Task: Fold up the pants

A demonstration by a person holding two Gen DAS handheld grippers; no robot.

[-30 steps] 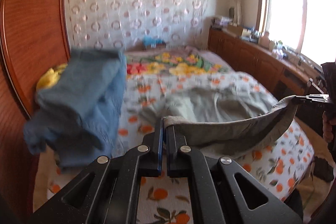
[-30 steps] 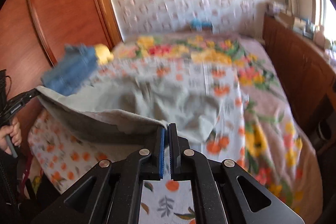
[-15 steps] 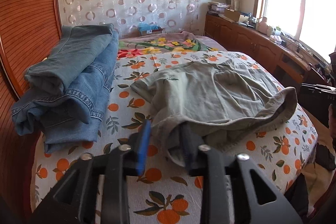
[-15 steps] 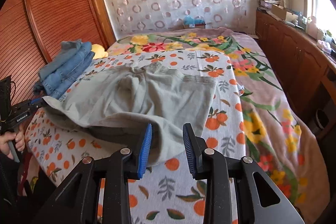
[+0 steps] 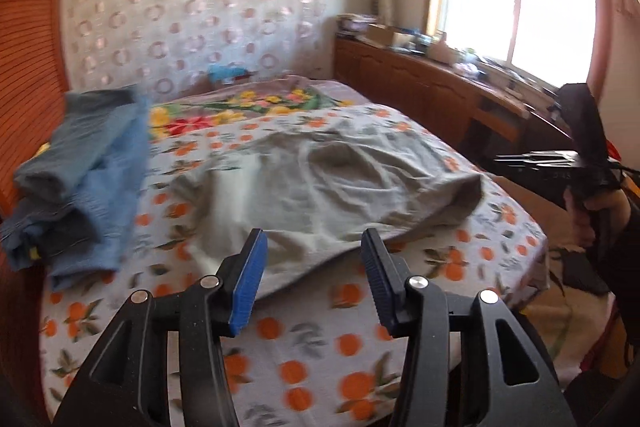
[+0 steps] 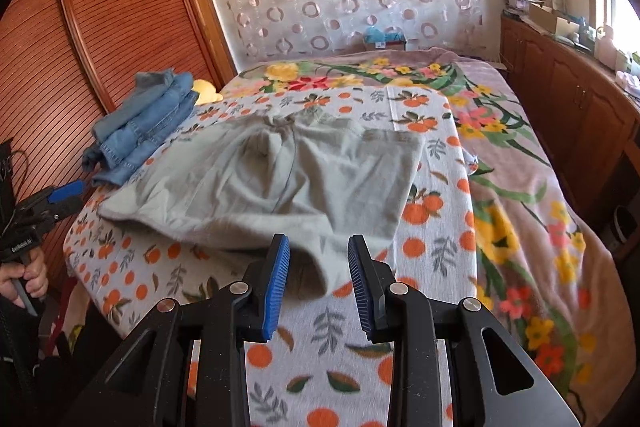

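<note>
Grey pants (image 5: pixel 320 187) lie doubled over and rumpled on the orange-print bedspread (image 5: pixel 320 347). My left gripper (image 5: pixel 312 267) is over the near bed edge, its jaws opening with nothing pinched. The pants' near hem lies just beyond its blue pads. In the right wrist view the same grey pants (image 6: pixel 280 175) spread across the bed. My right gripper (image 6: pixel 319 275) is open, and a hanging corner of the pants sits between its pads without being pressed. Each gripper shows in the other's view, the right gripper (image 5: pixel 536 163) at the right and the left gripper (image 6: pixel 60 197) at the left.
A stack of folded blue jeans (image 6: pixel 144 131) lies at the bed's left side by the wooden slatted wardrobe (image 6: pixel 100 27). A floral blanket (image 6: pixel 520 187) covers the right of the bed. Wooden cabinets (image 6: pixel 580 99) with clutter run under the window. A hand (image 6: pixel 24 275) grips the left handle.
Both grippers went from shut on the grey pants' edge to open. The lifted edge dropped onto the bed. The left gripper swung sideways and the right one sank slightly.
</note>
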